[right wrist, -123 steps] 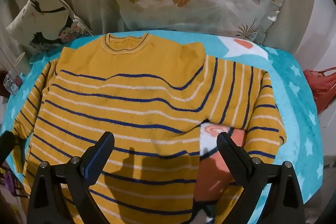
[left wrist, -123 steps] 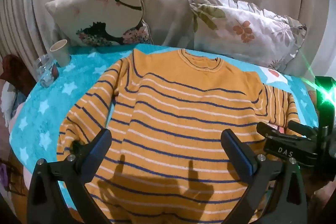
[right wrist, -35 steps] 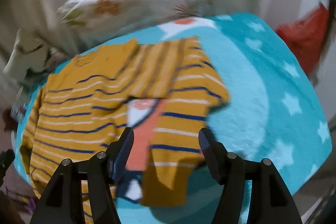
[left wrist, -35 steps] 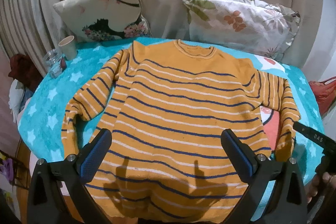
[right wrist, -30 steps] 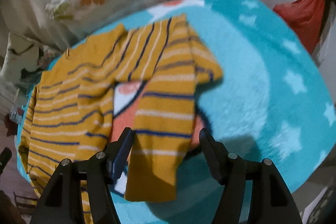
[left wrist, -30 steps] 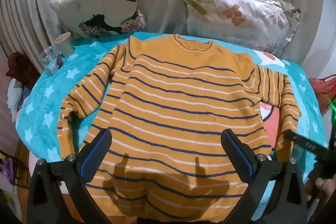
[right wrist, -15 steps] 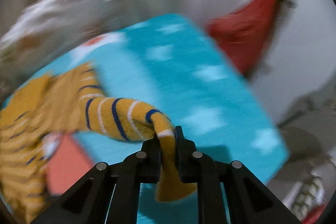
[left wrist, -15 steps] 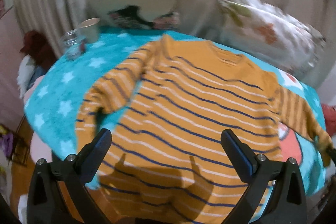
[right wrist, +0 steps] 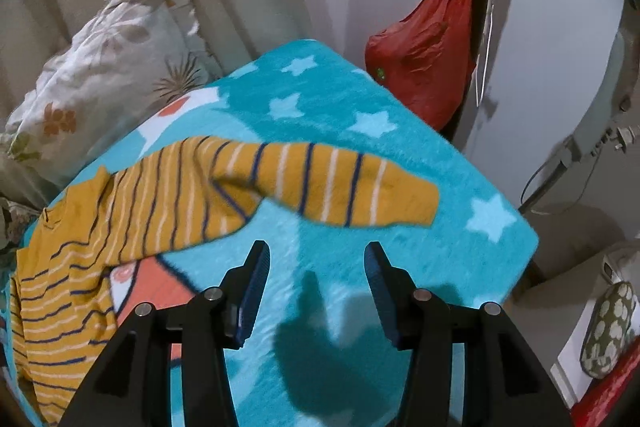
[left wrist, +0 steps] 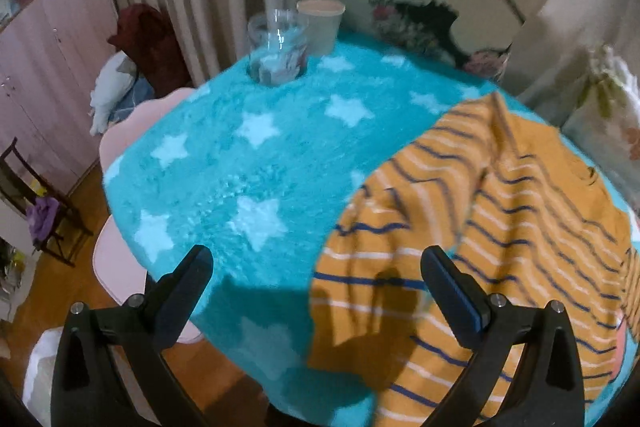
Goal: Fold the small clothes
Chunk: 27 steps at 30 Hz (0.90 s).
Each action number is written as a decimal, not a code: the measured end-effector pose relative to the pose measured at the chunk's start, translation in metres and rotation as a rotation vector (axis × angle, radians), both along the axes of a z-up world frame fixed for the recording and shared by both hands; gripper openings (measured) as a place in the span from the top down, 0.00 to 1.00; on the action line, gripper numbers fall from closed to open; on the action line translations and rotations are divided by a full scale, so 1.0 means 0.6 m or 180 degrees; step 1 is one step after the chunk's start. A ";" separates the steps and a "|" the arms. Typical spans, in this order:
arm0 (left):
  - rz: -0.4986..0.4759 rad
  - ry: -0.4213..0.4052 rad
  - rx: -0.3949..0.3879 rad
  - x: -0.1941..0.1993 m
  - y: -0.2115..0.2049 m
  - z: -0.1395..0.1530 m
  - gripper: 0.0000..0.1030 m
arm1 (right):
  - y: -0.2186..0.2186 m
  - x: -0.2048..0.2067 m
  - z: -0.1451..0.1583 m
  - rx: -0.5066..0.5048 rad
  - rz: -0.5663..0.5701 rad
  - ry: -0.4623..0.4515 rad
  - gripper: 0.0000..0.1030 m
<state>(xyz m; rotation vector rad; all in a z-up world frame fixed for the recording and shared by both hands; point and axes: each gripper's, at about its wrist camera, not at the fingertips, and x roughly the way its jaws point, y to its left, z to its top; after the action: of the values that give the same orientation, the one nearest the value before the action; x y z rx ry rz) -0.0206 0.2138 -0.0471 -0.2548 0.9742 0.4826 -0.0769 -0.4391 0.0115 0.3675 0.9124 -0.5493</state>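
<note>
Mustard striped sweater [left wrist: 520, 227] lies on teal star blanket [left wrist: 248, 163] over worktop. Right sleeve [right wrist: 328, 183] stretched out flat, cuff near blanket edge — may slide off. Left gripper [left wrist: 316, 287] and right gripper [right wrist: 316, 279] both spread, empty — left sleeve bunched, risks crooked fold.

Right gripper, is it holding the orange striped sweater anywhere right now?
No. The right gripper is open and empty; the orange striped sweater's sleeve lies stretched on the turquoise star blanket just beyond its fingertips.
</note>
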 end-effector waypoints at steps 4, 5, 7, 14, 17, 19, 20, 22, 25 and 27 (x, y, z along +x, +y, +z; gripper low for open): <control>-0.0306 0.0164 -0.0010 0.035 0.021 -0.049 0.00 | 0.080 0.016 -0.003 0.0016 0.0172 0.0098 0.48; -0.0410 0.0187 -0.0093 0.042 0.022 -0.058 0.00 | 0.098 0.018 -0.003 0.0012 0.0229 0.0113 0.48; -0.0608 0.0210 -0.0249 0.053 0.016 -0.071 0.00 | 0.165 0.032 -0.003 -0.0032 0.0446 0.0167 0.48; -0.1039 0.0422 -0.0453 0.085 0.028 -0.085 0.90 | 0.336 0.062 -0.030 0.0059 0.0961 0.0385 0.47; -0.0714 0.0359 -0.0261 0.088 0.110 -0.058 0.90 | 0.386 0.066 -0.033 0.0086 0.1055 0.0395 0.47; -0.0519 0.0325 -0.0098 0.086 0.167 -0.037 0.90 | 0.409 0.065 -0.035 0.0033 0.1054 0.0404 0.47; -0.0466 0.0290 -0.0081 0.083 0.191 -0.029 0.89 | 0.414 0.066 -0.037 0.0025 0.1039 0.0411 0.47; -0.0452 0.0209 -0.0135 0.076 0.223 -0.016 0.80 | 0.415 0.064 -0.042 0.0058 0.0953 0.0424 0.47; -0.0411 0.0174 -0.0078 0.060 0.235 -0.004 0.65 | 0.412 0.051 -0.055 0.0149 0.0815 0.0447 0.47; -0.0501 0.0137 -0.0229 0.051 0.223 -0.002 0.60 | 0.402 0.040 -0.062 0.0191 0.0733 0.0477 0.47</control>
<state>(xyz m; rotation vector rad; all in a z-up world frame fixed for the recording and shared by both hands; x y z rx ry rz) 0.0099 0.3474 -0.0480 -0.2310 1.0460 0.3107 -0.0529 -0.1977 -0.0255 0.2729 1.1016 -0.3415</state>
